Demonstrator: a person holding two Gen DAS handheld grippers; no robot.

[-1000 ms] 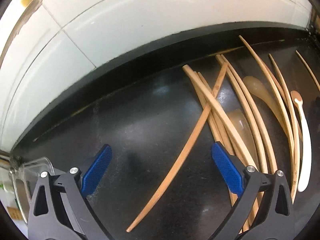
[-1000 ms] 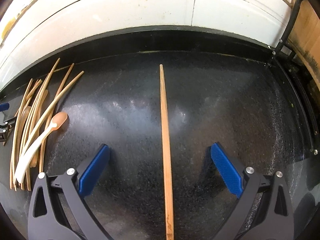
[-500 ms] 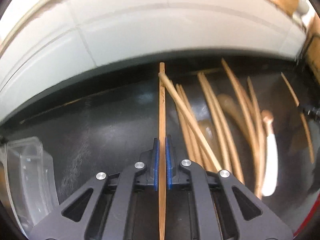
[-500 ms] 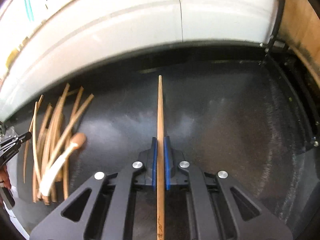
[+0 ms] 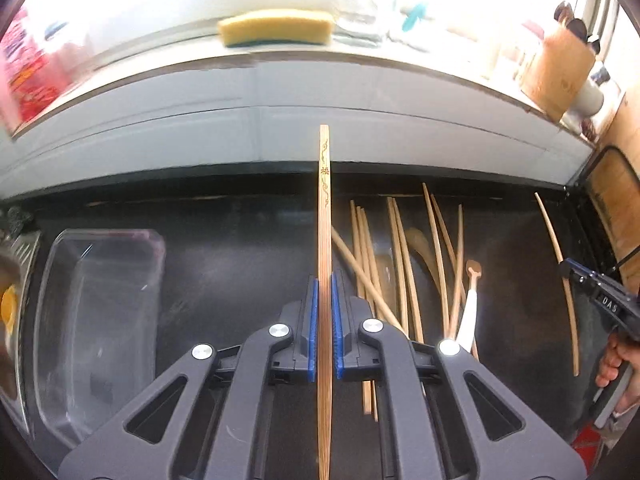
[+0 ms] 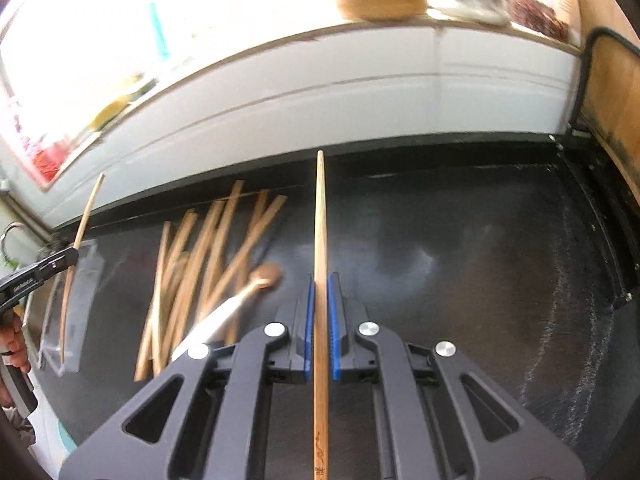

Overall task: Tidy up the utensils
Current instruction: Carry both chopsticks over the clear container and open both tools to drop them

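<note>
Now both grippers are clamped, where a second ago each stood with its blue pads spread wide above the black desk [image 5: 224, 264]. The left gripper [image 5: 324, 328] has its jaws pressed onto an engraved chopstick [image 5: 324, 216], which runs straight up the middle of the left wrist view, its printed end reaching past the desk's far edge to the white tiled wall [image 5: 280, 136]. Earlier that stick lay slanted among the loose pile. The right gripper [image 6: 320, 328] likewise pinches a plain chopstick [image 6: 320, 216] between its pads; a second ago that stick lay flat on the desk between the open jaws.

Both views take in more of the scene than before, showing the ledge above the tiles: a yellow sponge [image 5: 276, 32] and a wooden utensil holder [image 5: 556, 68] are in sight that were cut off earlier. A clear plastic container [image 5: 96, 320], only a corner of it visible at first, shows almost whole on the desk, left of the left gripper.

The remaining chopsticks [image 5: 400, 264] lie in a loose heap on the desk to the right of the left gripper, together with a white-handled spoon [image 5: 468, 308] that rests among them. In the left wrist view the right gripper shows at the right edge, with a person's fingers [image 5: 616, 360] around its handle and its chopstick clear of the heap.
</note>
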